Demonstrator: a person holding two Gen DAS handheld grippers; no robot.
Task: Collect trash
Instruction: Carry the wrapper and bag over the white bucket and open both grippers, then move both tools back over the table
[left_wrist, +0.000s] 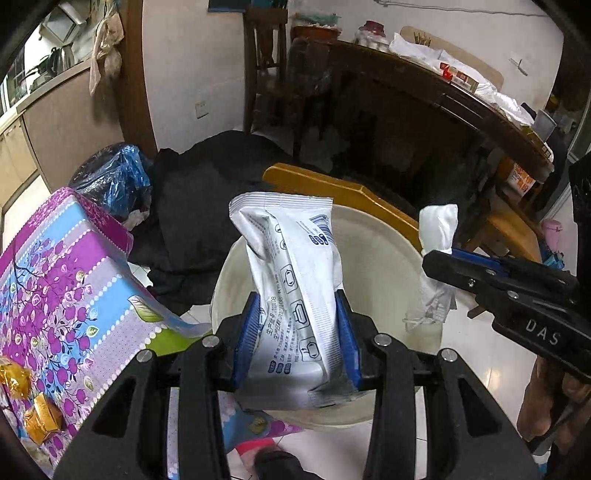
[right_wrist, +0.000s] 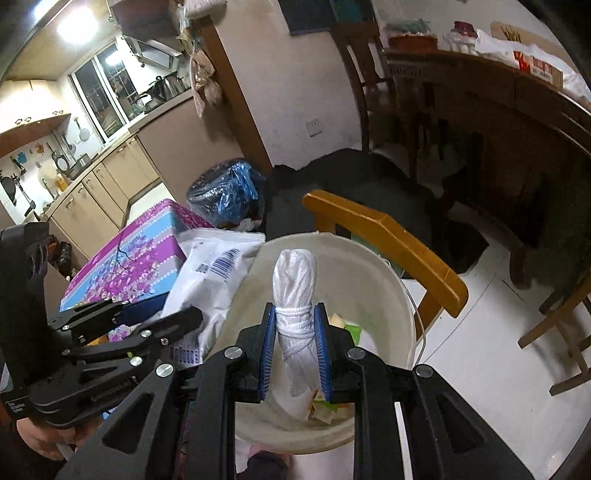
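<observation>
My left gripper (left_wrist: 297, 332) is shut on a white plastic wrapper (left_wrist: 291, 280) with blue print and a barcode, held upright over the cream bucket (left_wrist: 373, 236). My right gripper (right_wrist: 295, 343) is shut on a knotted white cloth bundle (right_wrist: 295, 291), held above the same bucket (right_wrist: 373, 273), which holds paper scraps (right_wrist: 332, 406) at its bottom. In the left wrist view the right gripper (left_wrist: 439, 254) and its bundle (left_wrist: 437, 225) are at the bucket's right rim. In the right wrist view the left gripper (right_wrist: 159, 317) and the wrapper (right_wrist: 218, 273) are at the bucket's left rim.
A table with a purple and blue flowered cloth (left_wrist: 62, 280) stands left of the bucket, with gold-wrapped sweets (left_wrist: 42, 421) on it. A yellow wooden chair (right_wrist: 388, 243) stands behind the bucket. A bin with a blue bag (right_wrist: 229, 192), dark cloth (left_wrist: 207, 199) and a cluttered wooden table (left_wrist: 461, 96) lie beyond.
</observation>
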